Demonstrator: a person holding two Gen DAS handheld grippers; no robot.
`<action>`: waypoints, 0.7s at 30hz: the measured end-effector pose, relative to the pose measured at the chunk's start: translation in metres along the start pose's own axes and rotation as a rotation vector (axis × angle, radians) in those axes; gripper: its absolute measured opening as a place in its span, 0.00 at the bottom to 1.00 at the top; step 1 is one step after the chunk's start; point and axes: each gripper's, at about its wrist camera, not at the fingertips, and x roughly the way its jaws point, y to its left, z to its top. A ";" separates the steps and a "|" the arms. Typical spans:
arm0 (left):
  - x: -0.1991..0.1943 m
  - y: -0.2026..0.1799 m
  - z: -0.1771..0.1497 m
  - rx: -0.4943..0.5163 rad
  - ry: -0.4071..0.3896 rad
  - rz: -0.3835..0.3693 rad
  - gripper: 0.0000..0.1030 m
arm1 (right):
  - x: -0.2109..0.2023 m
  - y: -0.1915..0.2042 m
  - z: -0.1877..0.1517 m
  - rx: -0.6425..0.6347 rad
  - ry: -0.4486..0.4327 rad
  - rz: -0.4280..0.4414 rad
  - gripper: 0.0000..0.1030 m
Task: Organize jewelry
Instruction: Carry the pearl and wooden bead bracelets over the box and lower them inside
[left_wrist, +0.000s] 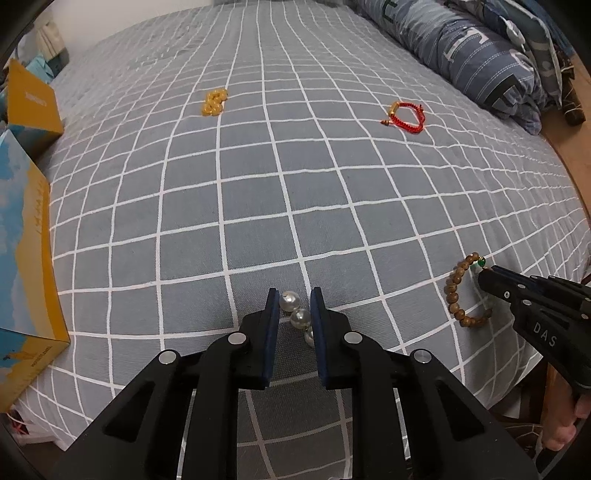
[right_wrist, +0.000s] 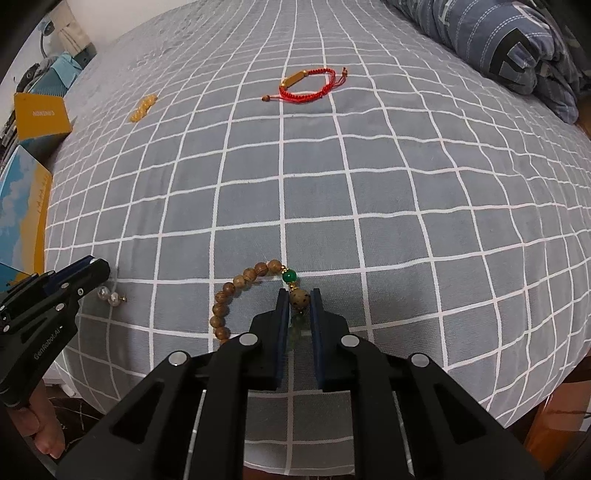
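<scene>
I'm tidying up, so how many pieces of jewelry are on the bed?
4. Pearl piece between the left jaws, wooden bead bracelet in the right jaws, red cord bracelet at the far right, yellow bead piece at the far left. More may be hidden.

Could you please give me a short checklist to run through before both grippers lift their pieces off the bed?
1. Right gripper closed on the wooden bead bracelet, at its speckled bead: ok.
2. Left gripper pinching the pearl piece: cannot tell, a gap shows beside the pearls.
3. The two grippers apart: ok.
4. Red cord bracelet and yellow bead piece away from both grips: ok.
5. Bedsheet not caught in either grip: cannot tell.
</scene>
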 end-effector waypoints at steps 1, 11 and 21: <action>-0.002 0.000 0.000 -0.001 -0.004 -0.002 0.16 | -0.002 0.000 0.000 0.002 -0.005 0.003 0.10; -0.025 0.004 0.001 -0.003 -0.061 0.000 0.16 | -0.022 -0.002 0.002 0.009 -0.071 0.046 0.10; -0.059 0.010 0.005 -0.007 -0.145 -0.002 0.16 | -0.049 0.007 0.008 0.017 -0.180 0.109 0.10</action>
